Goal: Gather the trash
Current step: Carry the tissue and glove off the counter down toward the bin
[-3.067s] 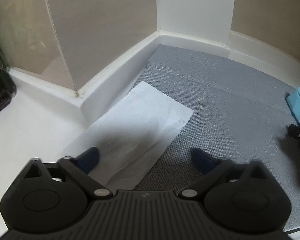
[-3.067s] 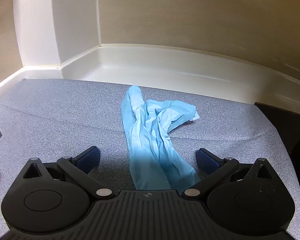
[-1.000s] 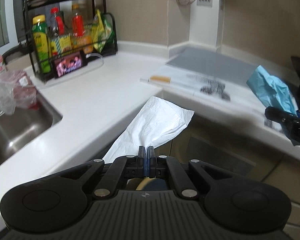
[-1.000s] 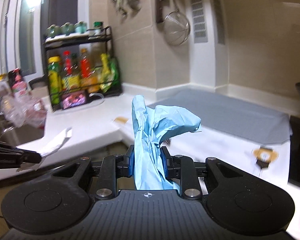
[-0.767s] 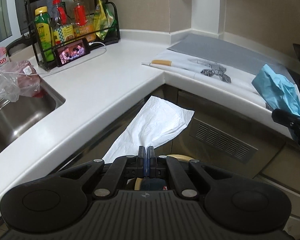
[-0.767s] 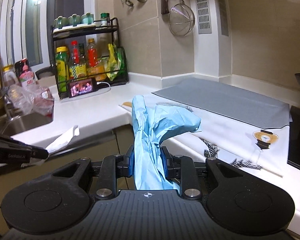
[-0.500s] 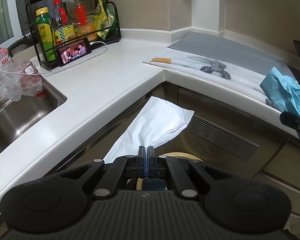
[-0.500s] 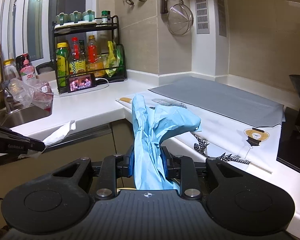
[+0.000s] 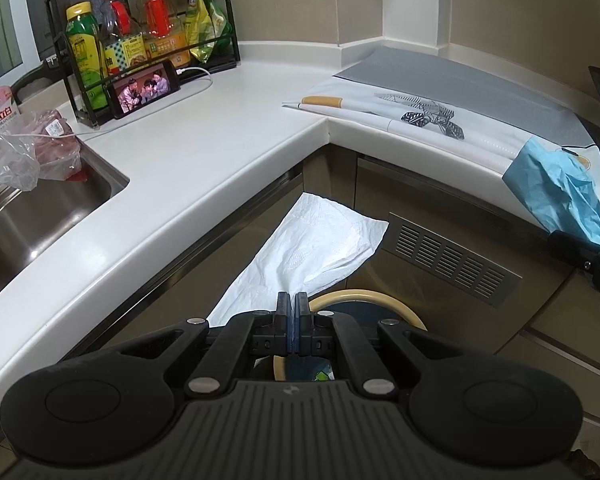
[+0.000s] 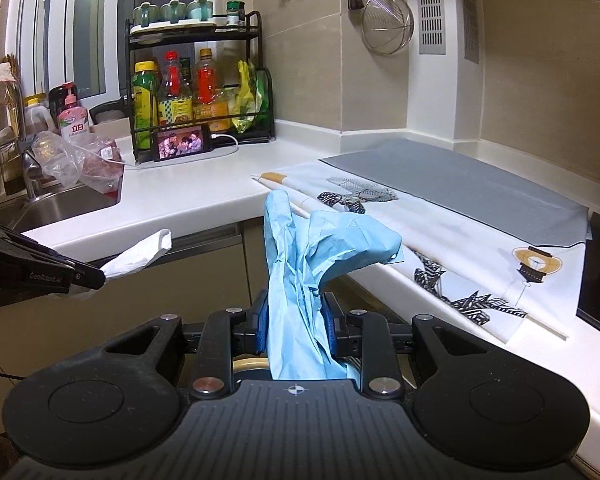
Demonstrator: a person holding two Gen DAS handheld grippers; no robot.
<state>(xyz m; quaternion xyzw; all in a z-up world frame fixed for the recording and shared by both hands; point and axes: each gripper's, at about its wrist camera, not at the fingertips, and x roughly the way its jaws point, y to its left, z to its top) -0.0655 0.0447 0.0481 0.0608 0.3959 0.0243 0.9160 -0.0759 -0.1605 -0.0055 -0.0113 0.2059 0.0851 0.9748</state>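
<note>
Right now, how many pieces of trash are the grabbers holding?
2. A white tissue is pinched in the left gripper, and a crumpled blue glove is clamped in the right gripper. Both hang near a bin below.

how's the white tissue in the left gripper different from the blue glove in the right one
Colour: the white tissue is plain white paper; the blue glove is thin crinkled light blue material.
Shape: the tissue lies fairly flat, with one folded corner; the glove is bunched, one finger sticking up.
Grip: the left gripper is shut tight on the tissue's edge; the right gripper stands wider around the glove's thicker wad.
Shared: both are held off the counter.
</note>
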